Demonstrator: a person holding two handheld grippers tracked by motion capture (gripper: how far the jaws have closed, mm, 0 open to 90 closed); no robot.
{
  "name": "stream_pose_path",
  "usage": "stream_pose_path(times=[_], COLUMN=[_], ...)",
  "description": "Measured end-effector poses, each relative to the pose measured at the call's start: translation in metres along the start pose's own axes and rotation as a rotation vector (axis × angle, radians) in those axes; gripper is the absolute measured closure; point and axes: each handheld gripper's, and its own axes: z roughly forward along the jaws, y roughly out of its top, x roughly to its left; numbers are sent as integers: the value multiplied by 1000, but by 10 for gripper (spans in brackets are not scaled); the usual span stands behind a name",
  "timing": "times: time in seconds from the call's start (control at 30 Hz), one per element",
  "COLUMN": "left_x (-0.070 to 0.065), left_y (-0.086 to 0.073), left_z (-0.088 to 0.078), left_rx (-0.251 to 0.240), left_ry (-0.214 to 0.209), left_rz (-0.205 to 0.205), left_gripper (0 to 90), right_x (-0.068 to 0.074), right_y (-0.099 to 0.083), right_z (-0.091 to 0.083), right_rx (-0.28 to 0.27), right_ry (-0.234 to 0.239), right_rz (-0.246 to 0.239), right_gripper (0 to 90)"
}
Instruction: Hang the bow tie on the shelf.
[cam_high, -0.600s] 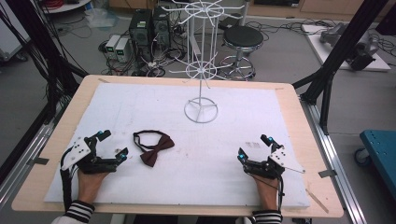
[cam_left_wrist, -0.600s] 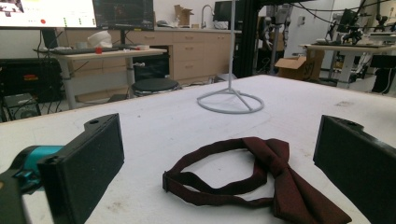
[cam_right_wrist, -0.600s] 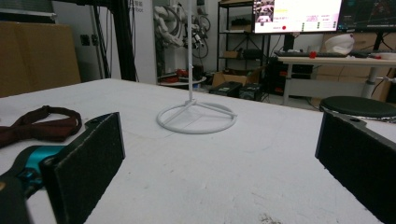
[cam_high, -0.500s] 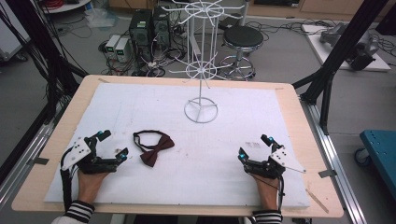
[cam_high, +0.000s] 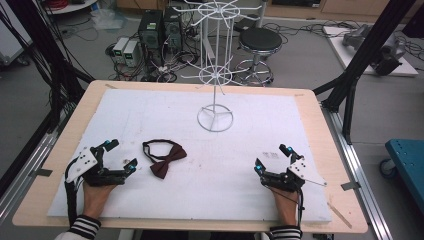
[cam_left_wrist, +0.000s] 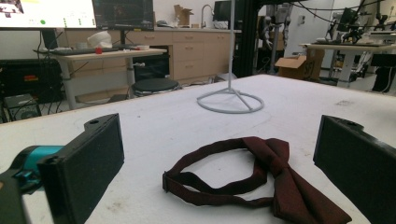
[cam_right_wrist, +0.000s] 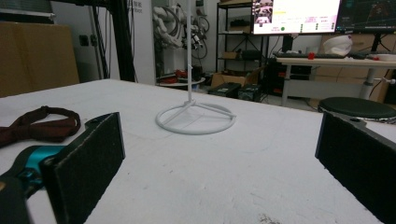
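Lying flat on the white-covered counter (cam_high: 300, 130), a dark red fabric bow tie with a looped strap (cam_high: 165, 157) sits just beside the left tool (cam_high: 120, 156), ahead of its wide-open, empty jaws, while the right tool (cam_high: 272, 157), equally wide open and empty, rests well apart.

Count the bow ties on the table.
1. The bow tie lies flat on the white mat, just ahead of the left hand-held gripper, its strap looped toward the stand. Nothing here could hide another.
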Motion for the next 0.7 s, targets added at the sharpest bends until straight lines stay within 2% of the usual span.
stream_pose_path(times=[0.17, 0.23, 0.4, 0.5, 0.53, 0.57, 0.6, 0.7], left_x=[0, 1, 0, -1, -3, -4, -4, -9], left_y=[0, 2, 12, 21, 27, 30, 30, 40], left_z=[0, 0, -1, 3, 7, 10, 10, 19], left_rx=[1, 28, 46, 99, 135, 159, 159, 247], left_ry=[-1, 6, -7, -38, -76, -95, -95, -129], left_rz=[-5, 6, 4, 16, 17, 25, 25, 98], left_gripper=[22, 22, 22, 22, 22, 22, 22, 22], right_x=[0, 1, 1, 1, 1, 1, 1, 1], right_y=[0, 0, 0, 0, 0, 0, 0, 0], right_z=[0, 0, 0, 0, 0, 0, 0, 0], right_rx=[2, 4, 2, 1, 2, 3, 2, 1], right_ry=[-1, -1, 0, -1, -1, -2, -2, -1], right_rz=[-1, 1, -3, -2, 0, -1, -2, -5], right_gripper=[6, 6, 6, 6, 6, 6, 6, 6])
